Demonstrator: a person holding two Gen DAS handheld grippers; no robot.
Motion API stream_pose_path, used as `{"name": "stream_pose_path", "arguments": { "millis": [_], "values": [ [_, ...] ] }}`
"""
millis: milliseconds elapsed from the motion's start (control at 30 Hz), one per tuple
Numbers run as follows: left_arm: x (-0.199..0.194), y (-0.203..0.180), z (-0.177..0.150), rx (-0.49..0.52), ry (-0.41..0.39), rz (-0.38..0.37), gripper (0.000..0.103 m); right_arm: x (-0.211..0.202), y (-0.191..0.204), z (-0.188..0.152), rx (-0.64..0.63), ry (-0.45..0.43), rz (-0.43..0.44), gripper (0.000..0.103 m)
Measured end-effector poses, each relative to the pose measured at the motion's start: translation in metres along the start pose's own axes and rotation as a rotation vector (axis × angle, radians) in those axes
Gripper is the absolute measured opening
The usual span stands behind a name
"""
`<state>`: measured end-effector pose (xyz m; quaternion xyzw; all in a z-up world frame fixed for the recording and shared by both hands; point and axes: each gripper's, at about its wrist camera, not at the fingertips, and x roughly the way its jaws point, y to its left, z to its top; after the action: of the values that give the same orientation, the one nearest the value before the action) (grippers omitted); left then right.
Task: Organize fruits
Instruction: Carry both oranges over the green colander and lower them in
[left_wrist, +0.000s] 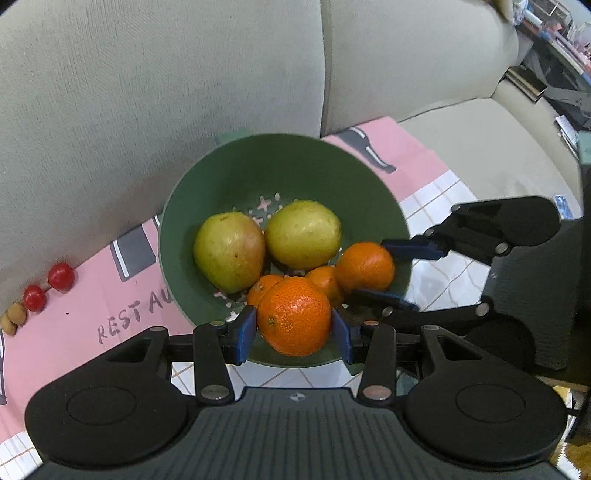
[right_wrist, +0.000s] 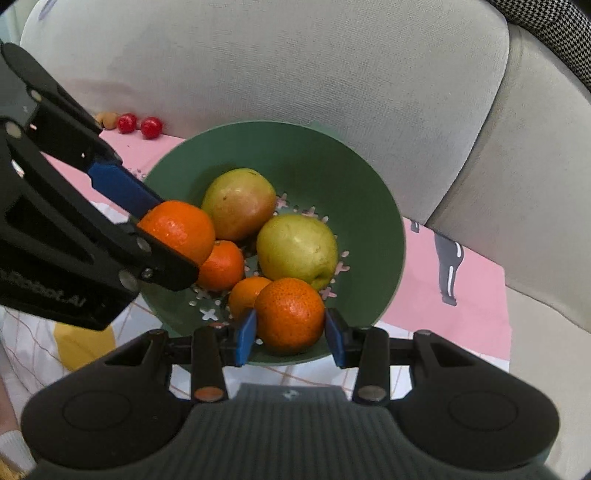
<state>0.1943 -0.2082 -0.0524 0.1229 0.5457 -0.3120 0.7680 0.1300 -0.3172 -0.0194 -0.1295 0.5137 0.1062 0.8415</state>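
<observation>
Two pears (left_wrist: 229, 254) upright-tilted in green bowl (left_wrist: 280, 162), each hand-held gripper (left_wrist: 294, 332) clamping a mandarin (left_wrist: 293, 315).

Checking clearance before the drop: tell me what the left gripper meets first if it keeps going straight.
Probably the two smaller oranges in the green bowl, just beyond its held orange; depth is uncertain.

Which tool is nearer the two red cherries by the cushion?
Left. Left tool holds an orange over the bowl, on the side facing the cherries; right tool holds another orange at the far side.
</observation>
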Motion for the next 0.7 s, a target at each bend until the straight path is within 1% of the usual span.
{"name": "stream_pose_path", "arguments": {
  "millis": [133, 367, 633, 700],
  "values": [
    [0.008, 0.002, 0.001, 0.001, 0.026, -0.013, 0.050, 0.002, 0.000, 0.000, -0.025, 0.027, -0.007, 0.039],
    [0.023, 0.001, 0.001, 0.009, 0.072, -0.045, 0.050, 0.003, 0.002, 0.002, -0.051, 0.047, -0.013, 0.039],
    [0.036, 0.016, 0.001, -0.088, 0.080, -0.093, 0.050, 0.007, 0.005, 0.004, -0.086, 0.057, -0.017, 0.040],
    [0.037, 0.018, 0.000, -0.096, 0.076, -0.097, 0.050, 0.008, 0.006, 0.004, -0.092, 0.060, -0.016, 0.043]
  ]
}}
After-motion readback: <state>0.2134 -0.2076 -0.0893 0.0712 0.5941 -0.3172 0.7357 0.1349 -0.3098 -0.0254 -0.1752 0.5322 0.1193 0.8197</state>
